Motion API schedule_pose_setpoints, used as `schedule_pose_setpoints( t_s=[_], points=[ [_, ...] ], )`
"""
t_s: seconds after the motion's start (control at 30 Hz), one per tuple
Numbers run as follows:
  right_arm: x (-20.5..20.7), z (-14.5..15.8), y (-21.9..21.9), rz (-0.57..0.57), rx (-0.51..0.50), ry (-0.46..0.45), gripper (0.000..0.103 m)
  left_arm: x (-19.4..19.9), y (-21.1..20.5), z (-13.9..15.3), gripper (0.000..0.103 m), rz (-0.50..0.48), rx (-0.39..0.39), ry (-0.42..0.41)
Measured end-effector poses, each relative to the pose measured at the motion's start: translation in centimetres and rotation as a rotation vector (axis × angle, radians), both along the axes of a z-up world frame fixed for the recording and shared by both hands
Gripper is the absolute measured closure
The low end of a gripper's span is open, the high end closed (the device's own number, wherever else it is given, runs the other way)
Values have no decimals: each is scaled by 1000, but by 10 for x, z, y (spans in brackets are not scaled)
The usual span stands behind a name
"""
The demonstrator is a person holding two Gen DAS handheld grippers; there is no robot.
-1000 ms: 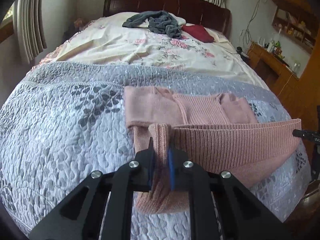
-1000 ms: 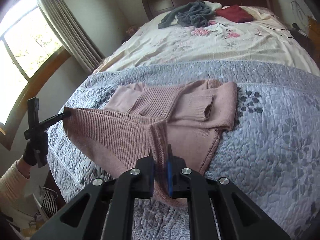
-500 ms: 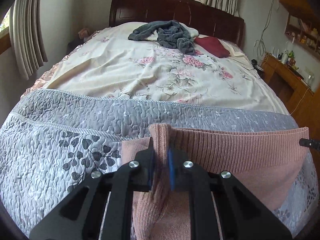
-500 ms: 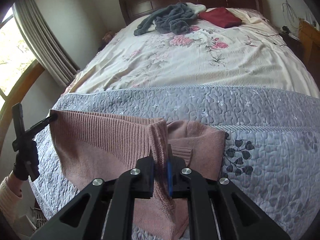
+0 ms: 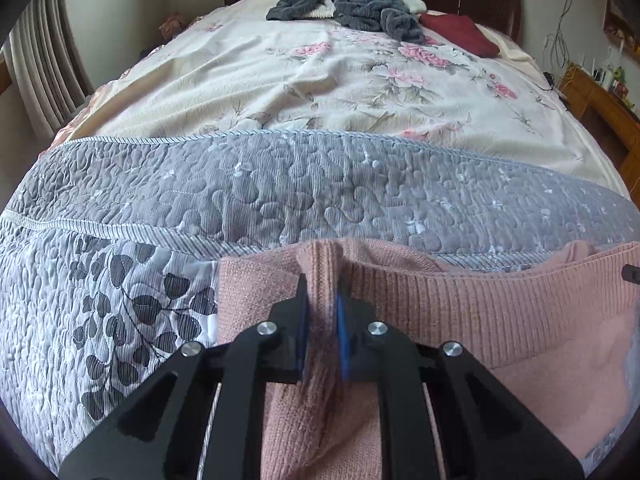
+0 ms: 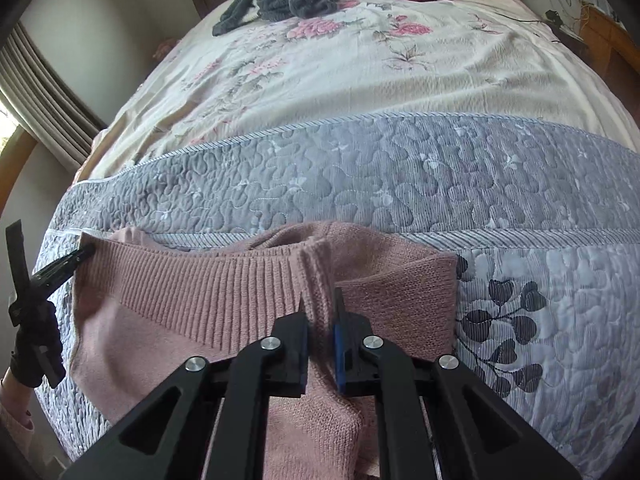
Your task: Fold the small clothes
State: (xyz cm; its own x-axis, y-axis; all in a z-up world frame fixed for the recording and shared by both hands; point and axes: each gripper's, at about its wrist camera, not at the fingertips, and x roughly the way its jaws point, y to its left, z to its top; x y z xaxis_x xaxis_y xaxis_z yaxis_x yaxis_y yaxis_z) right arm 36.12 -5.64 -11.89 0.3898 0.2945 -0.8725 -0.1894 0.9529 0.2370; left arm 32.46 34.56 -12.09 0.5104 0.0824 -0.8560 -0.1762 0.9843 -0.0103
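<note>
Carried forward since earlier, ribbed hem of pink sweater (image 5: 460, 304) now at quilt (image 5: 280, 184) border, toward 12 o'clock. Both left gripper (image 5: 321, 316) and right gripper (image 6: 320, 312) jaws clamped tight on hem.

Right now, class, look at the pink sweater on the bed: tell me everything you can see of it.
The pink sweater is a soft knit with a ribbed band along its far edge. It lies on the grey quilt at the near end of the bed, the ribbed edge folded over the layers beneath. The left tongs and right tongs each pinch a bunched corner of that band, which runs between them. Nothing else touches it.
</note>
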Motion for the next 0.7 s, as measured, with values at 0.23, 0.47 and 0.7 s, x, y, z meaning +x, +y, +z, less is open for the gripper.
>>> schedule_pose_setpoints(
  t_s=[0.23,0.47,0.7],
  points=[
    [-10,-16,-14,-60,-32,28,69,-9,20,-12,74,72,-12,40],
    [-82,1,-46,-24,85,92,58,-75,11,44,61,21,0,-115],
    [-150,-28,-47,5,112,212,90,-129,-51,27,56,-159,-143,-3]
  ],
)
